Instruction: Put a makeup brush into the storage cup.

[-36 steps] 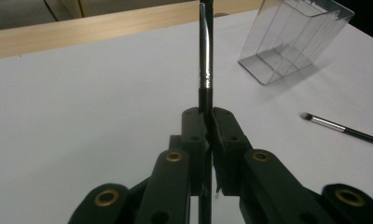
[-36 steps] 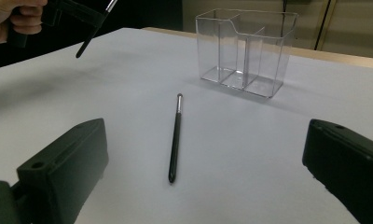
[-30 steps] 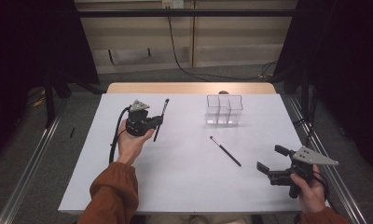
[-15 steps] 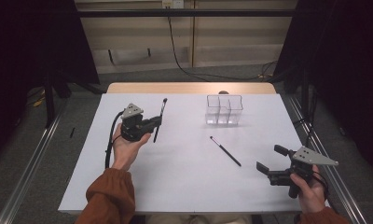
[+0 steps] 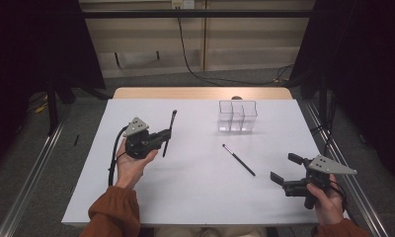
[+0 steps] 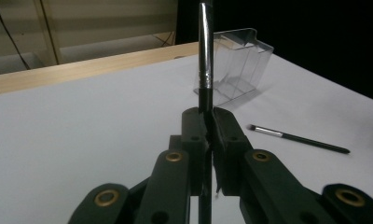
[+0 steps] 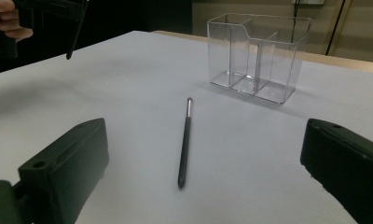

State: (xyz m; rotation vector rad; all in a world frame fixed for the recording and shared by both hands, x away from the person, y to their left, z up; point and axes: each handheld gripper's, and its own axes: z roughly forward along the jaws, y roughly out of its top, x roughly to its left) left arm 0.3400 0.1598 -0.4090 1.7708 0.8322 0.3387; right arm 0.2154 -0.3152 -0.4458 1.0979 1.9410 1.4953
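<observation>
Gripping a dark makeup brush [image 5: 168,132] by the lower part of its handle, the left gripper [image 5: 162,138] has its jaws pinched tight, brush standing nearly upright above the white table [image 5: 185,192], its far end uppermost. What matters next is the clear divided organizer [image 5: 237,116]: it sits to the right and a bit farther off, well apart from the held brush, so the left hand is the one to carry across. A second brush [image 5: 238,160] lies flat mid-table, long axis running diagonally from far-left to near-right, silver ferrule toward the organizer. The right gripper [image 5: 283,174], jaws spread and empty, rests nearer to that one.
</observation>
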